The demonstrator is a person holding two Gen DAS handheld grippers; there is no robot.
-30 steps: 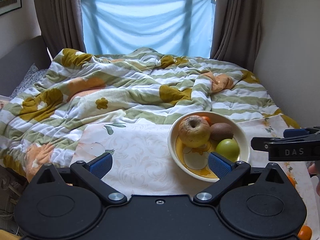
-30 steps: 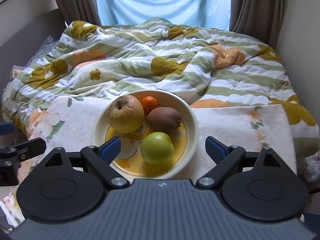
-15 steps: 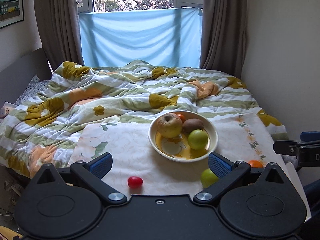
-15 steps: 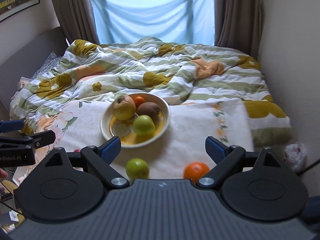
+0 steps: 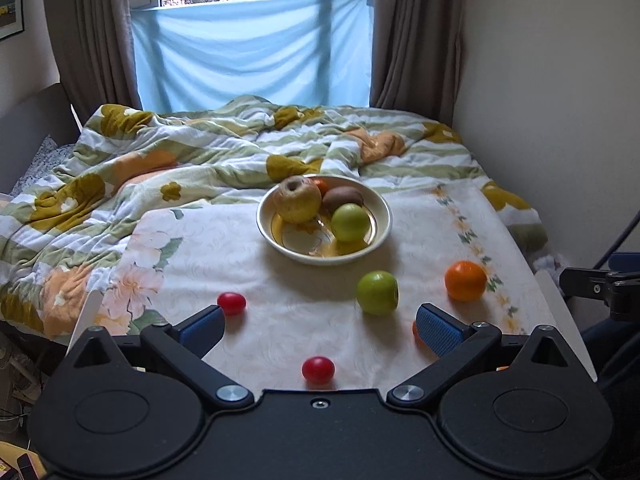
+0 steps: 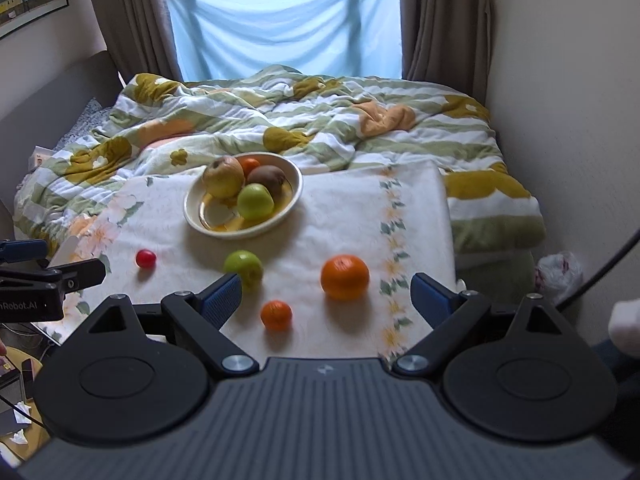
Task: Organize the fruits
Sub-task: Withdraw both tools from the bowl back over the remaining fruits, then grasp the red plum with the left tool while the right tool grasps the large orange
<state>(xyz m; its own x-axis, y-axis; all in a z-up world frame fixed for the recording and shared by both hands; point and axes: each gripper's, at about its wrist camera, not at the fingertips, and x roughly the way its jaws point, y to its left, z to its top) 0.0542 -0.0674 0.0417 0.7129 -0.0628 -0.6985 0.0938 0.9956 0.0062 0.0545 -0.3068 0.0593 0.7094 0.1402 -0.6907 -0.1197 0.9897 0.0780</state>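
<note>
A cream bowl point(image 5: 382, 224) point(image 6: 294, 196) on the floral cloth holds a yellow apple point(image 5: 297, 204), a kiwi point(image 5: 343, 199), a green apple point(image 5: 350, 222) and a small orange point(image 6: 249, 166). Loose on the cloth lie a green apple point(image 5: 377, 293) point(image 6: 243, 265), a big orange point(image 5: 465, 280) point(image 6: 345, 277), a small orange point(image 6: 276, 314) and two red tomatoes point(image 5: 231, 303) point(image 5: 318, 369). My left gripper point(image 5: 320, 326) is open and empty, near the front edge. My right gripper point(image 6: 326, 294) is open and empty, to its right.
The cloth-covered board point(image 5: 248, 248) lies on a bed with a rumpled striped quilt point(image 5: 180, 152). A wall point(image 5: 560, 100) runs along the right. Curtains and a window stand at the back. A white plastic bag point(image 6: 560, 272) lies on the floor at right.
Both grippers have pulled back and up from the bowl. The loose fruits at the front of the cloth have come into view. Both stay open.
</note>
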